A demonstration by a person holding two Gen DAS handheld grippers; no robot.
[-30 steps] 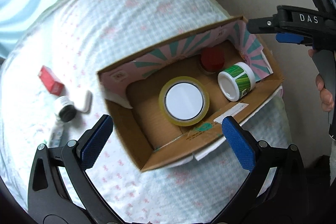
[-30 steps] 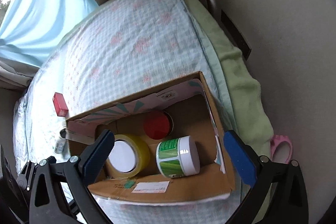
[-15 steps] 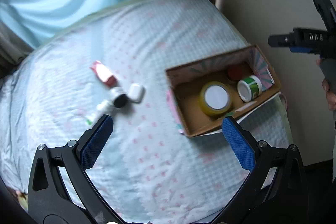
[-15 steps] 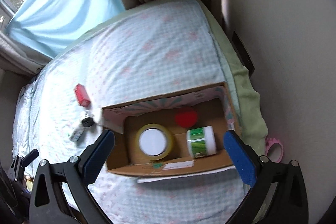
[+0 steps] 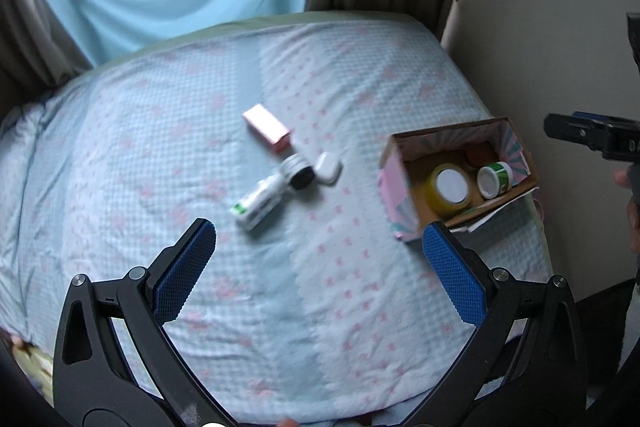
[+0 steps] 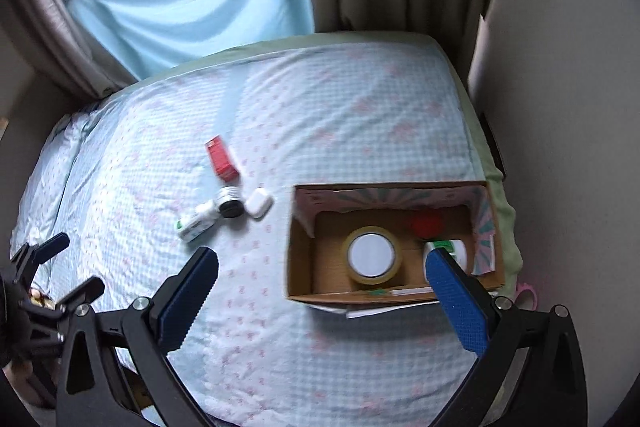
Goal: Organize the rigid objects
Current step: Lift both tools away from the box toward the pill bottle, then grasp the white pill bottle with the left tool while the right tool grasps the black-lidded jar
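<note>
Inside cardboard box (image 6: 298, 259): tape roll (image 6: 373, 255), green-labelled jar (image 5: 496, 179), red lid (image 6: 427, 225); both tools released, empty.

Both high over bed (image 5: 360, 87) (blurred, perhaps)

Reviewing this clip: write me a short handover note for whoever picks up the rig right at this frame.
Left tool: open, empty, held above the bed.
Right tool: open, empty, near the cardboard box.
Done: tape roll, green-labelled jar and a red item are in the box.
Left: red carton, black-capped bottle, white tube and small white case, clustered on the bed left of the box.
</note>
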